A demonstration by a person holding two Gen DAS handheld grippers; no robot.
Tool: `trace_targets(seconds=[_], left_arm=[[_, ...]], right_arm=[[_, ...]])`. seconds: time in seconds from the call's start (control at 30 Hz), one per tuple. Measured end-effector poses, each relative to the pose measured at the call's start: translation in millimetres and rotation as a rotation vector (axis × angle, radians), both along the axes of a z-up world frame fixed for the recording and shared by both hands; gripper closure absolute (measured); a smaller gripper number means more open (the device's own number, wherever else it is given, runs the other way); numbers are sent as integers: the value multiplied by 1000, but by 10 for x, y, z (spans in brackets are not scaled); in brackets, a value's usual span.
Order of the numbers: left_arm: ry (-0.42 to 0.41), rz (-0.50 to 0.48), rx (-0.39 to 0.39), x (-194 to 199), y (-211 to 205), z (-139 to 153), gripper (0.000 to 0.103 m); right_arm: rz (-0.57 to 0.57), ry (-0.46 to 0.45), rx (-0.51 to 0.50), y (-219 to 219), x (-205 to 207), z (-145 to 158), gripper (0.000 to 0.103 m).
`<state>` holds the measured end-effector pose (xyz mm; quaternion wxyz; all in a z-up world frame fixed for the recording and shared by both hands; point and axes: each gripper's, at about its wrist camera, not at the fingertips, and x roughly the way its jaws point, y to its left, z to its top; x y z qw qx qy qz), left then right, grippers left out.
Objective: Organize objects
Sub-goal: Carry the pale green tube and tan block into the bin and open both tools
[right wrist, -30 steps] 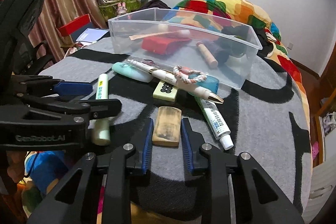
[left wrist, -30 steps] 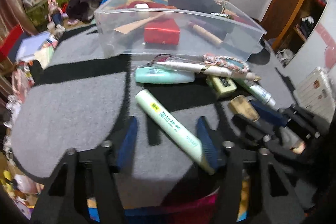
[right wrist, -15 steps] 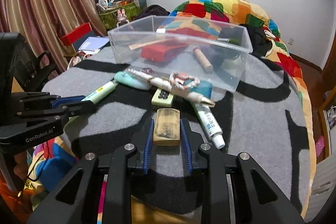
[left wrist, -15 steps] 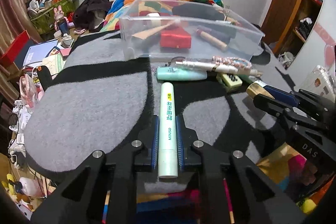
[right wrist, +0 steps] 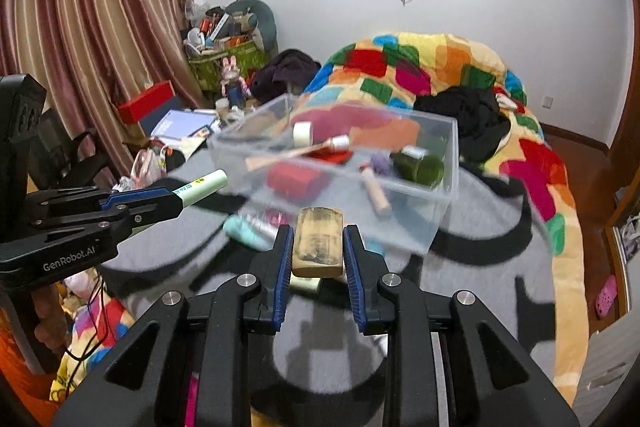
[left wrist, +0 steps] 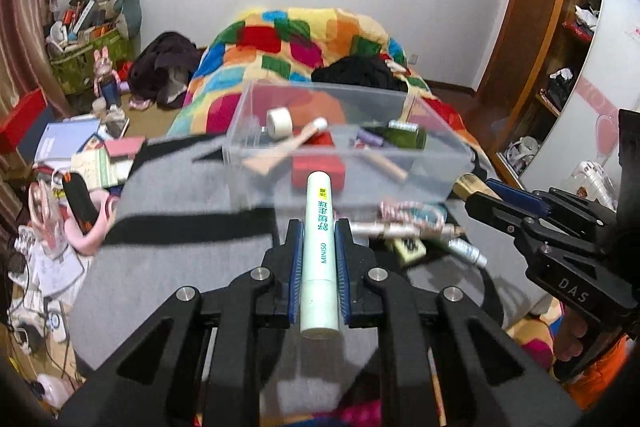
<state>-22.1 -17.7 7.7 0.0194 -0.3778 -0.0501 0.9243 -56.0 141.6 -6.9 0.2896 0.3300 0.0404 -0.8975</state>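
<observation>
My left gripper (left wrist: 318,227) is shut on a pale green tube (left wrist: 319,247), which hangs above the grey and black blanket (left wrist: 168,247) and points at the clear plastic bin (left wrist: 344,151). The right wrist view shows that same tube (right wrist: 202,187) sticking out of the left gripper (right wrist: 176,201) at the left. A tan worn block (right wrist: 319,243) is clamped in my right gripper (right wrist: 318,231), lifted off the blanket short of the bin (right wrist: 340,179). In the left wrist view the block's end (left wrist: 470,185) pokes from the right gripper (left wrist: 474,199).
Inside the bin lie a red box (left wrist: 318,173), a tape roll (left wrist: 279,121), a wooden stick (left wrist: 386,165) and a dark green jar (right wrist: 420,165). A pen (left wrist: 404,229), a mint tube (right wrist: 246,233) and small items stay on the blanket. A patchwork quilt (right wrist: 420,67) rises behind.
The left gripper closed on the green tube and lifted it off the blanket. The right gripper, shut on the tan block, also rose. Both now sit higher, closer to the bin.
</observation>
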Motion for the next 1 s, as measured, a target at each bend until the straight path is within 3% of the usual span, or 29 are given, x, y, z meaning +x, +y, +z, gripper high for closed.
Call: trace_targets(seconds=[0.4, 0.73, 1.0], left_arm=[[35, -22, 6, -592, -61, 190, 88], [-74, -83, 23, -1174, 48, -43, 88], [-141, -132, 13, -1369, 146, -208, 88]], right_arm=[[-61, 18, -28, -24, -545, 188, 80], [-51, -90, 10, -251, -1152, -85, 80], [-33, -134, 64, -327, -1282, -271, 80]])
